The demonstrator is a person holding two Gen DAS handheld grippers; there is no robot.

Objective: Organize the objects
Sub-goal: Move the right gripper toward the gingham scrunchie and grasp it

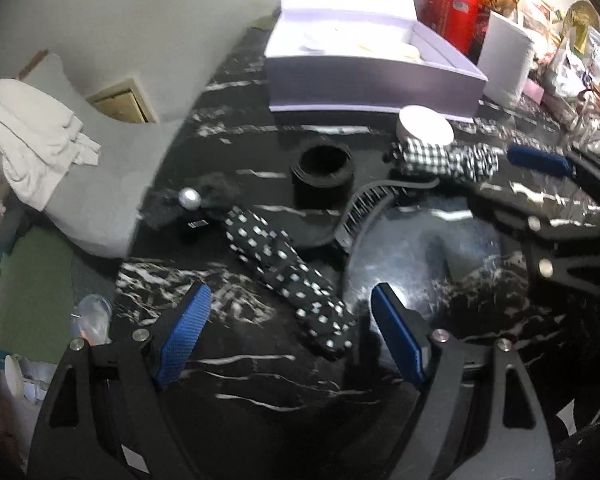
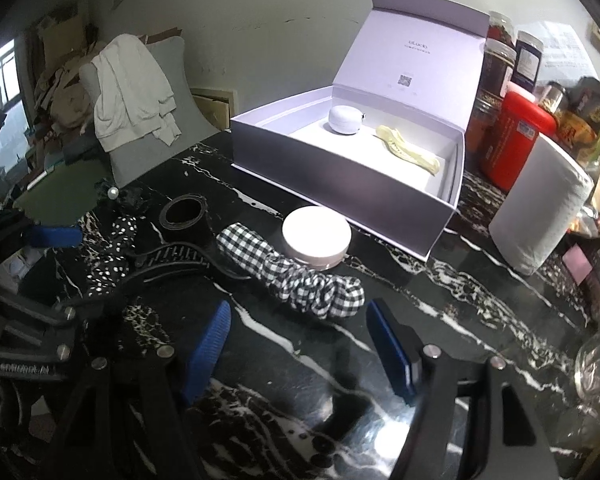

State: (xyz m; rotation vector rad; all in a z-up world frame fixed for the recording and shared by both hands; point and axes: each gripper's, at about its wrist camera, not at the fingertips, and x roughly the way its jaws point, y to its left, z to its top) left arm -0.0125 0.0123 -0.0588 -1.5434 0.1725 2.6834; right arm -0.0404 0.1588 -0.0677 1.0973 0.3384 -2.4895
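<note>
On the black marble table [image 1: 260, 376] lie a polka-dot hair band [image 1: 288, 276], a black comb [image 1: 364, 212], a black ring-shaped roll [image 1: 324, 172], a checked scrunchie [image 1: 444, 160] and a round white case [image 1: 424, 126]. My left gripper [image 1: 288, 320] hovers open over the near end of the polka-dot band, touching nothing. My right gripper [image 2: 298, 336] stands open just short of the checked scrunchie [image 2: 296, 280], with nothing between its pads. The open white box [image 2: 348, 172] behind holds a white round case [image 2: 346, 120] and a pale yellow clip [image 2: 408, 152].
A paper towel roll [image 2: 540, 212], a red canister [image 2: 512, 144] and dark jars [image 2: 496, 68] crowd the table's right. A grey chair with a white cloth [image 2: 132, 92] stands beyond the left edge. A pearl-topped black bow [image 1: 204, 204] lies near that edge.
</note>
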